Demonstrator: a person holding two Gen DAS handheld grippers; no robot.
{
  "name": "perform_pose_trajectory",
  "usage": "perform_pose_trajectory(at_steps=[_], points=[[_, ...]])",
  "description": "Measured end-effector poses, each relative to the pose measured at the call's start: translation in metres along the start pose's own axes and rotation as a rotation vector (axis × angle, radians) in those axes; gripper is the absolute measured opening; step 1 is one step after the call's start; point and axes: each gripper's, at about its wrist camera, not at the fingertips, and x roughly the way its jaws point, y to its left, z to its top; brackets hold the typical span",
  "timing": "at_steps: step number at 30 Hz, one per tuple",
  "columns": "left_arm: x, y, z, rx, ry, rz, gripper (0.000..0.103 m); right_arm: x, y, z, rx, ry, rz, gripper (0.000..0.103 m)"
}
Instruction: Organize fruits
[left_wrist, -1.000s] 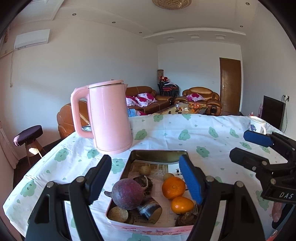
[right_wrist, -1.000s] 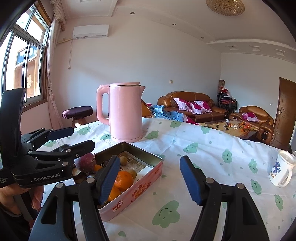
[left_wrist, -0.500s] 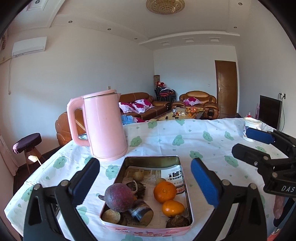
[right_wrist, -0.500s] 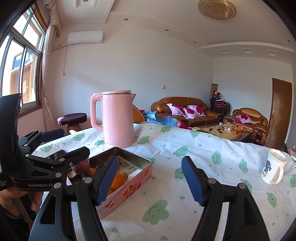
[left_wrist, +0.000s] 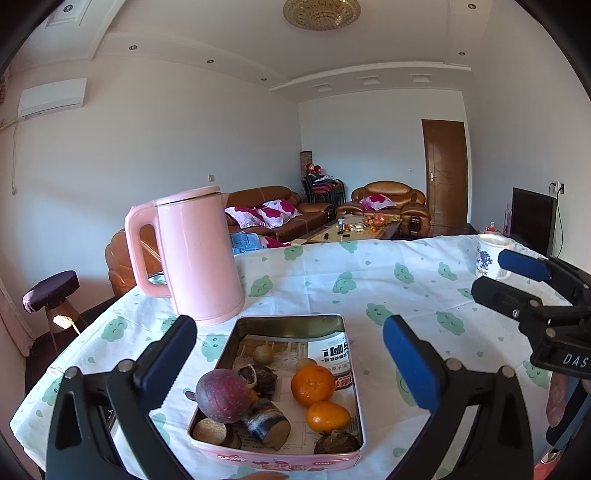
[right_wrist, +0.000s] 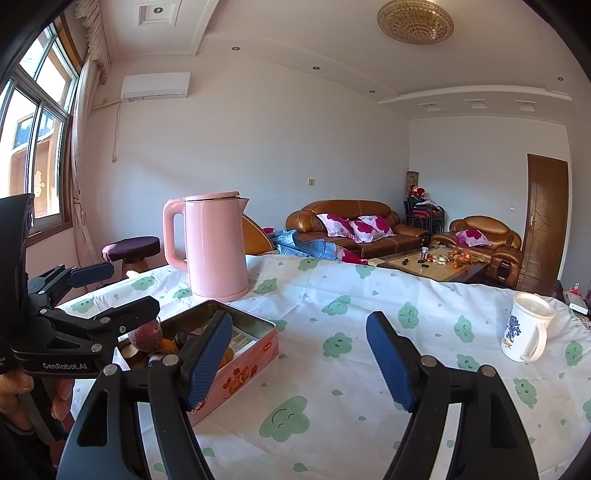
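A: Start nearest. What are the grippers doing?

B: The left gripper (left_wrist: 290, 360) hangs above the near end of the pink tin (left_wrist: 255, 456), jaws spread wide and holding nothing. The right gripper (right_wrist: 299, 354) is just as wide and just as empty, over bare tablecloth (right_wrist: 332, 387) to the right of the tin.

A: And the fruit?

B: All that I can see lies inside the tin, on a sheet of printed paper. At the near end are a dark purple fruit (left_wrist: 223, 395), a cut brown piece (left_wrist: 267, 428) leaning against it and a dark round one (left_wrist: 336, 443) in the corner. Two oranges (left_wrist: 312, 384) sit on the right side, one behind the other. Smaller pale pieces (left_wrist: 264, 353) lie further back.

A: So which step is this?

B: I judge it could be either of two. The fruit may be gathered in the tin as wanted, with both grippers clear of it. Or it may be waiting to be lifted out and sorted elsewhere. The pictures don't settle that.

A: Anything on the cloth itself?

B: No loose fruit that I can see. Behind the tin stands a pink kettle (left_wrist: 195, 254), just beyond its far rim. A white mug (right_wrist: 526, 328) sits well off to the right.

A: If a grasp comes next?

B: The fruits are packed close, so the jaws would need to close on one without nudging its neighbours.
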Motion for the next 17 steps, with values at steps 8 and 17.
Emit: perform_pose_trajectory(at_steps=[8,17], points=[[0.001,-0.006,-0.001,0.008,0.004,-0.02,0.103,-0.002,-0.005,-0.004,-0.005,0.004,-0.014,0.076],[0.0,-0.009,-0.001,0.009,0.005,-0.036,0.103,0.002,-0.013,-0.009,0.012,0.024,-0.023,0.076]])
